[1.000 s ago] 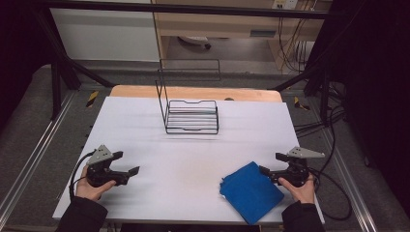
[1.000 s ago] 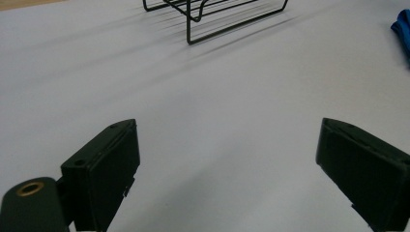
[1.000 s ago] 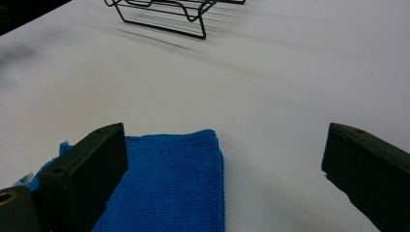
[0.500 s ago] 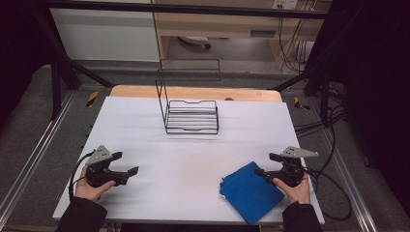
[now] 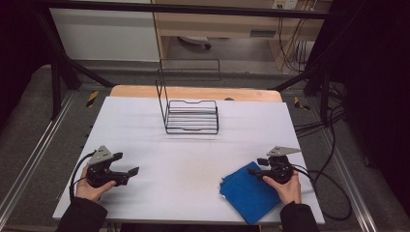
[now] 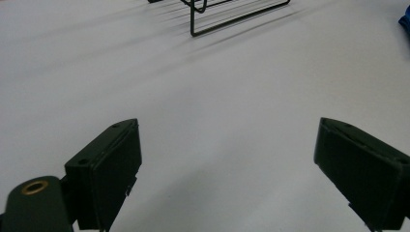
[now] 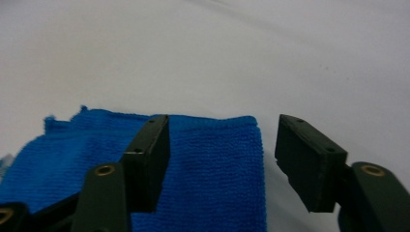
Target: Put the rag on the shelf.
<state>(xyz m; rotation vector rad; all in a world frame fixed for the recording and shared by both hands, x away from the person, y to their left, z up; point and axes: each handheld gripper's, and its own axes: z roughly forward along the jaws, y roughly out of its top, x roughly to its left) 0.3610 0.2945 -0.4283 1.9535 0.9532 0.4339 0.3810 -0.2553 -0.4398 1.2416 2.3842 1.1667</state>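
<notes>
Blue cloth (image 5: pixel 251 193) folded flat at near right corner of white table (image 5: pixel 193 145), well apart from wire rack (image 5: pixel 191 116) at far centre. Right gripper (image 5: pixel 252 170) low over cloth's far corner, jaws spread, one jaw above the fabric, nothing pinched. Left gripper (image 5: pixel 131 170) near left edge, jaws spread wide over bare table.

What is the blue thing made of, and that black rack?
The blue cloth looks like soft, fuzzy fabric, probably microfibre: a nubbly looped surface and a frayed edge show. The black rack seems to be thin metal wire with a dark coating, judging by its slim bent rods.
</notes>
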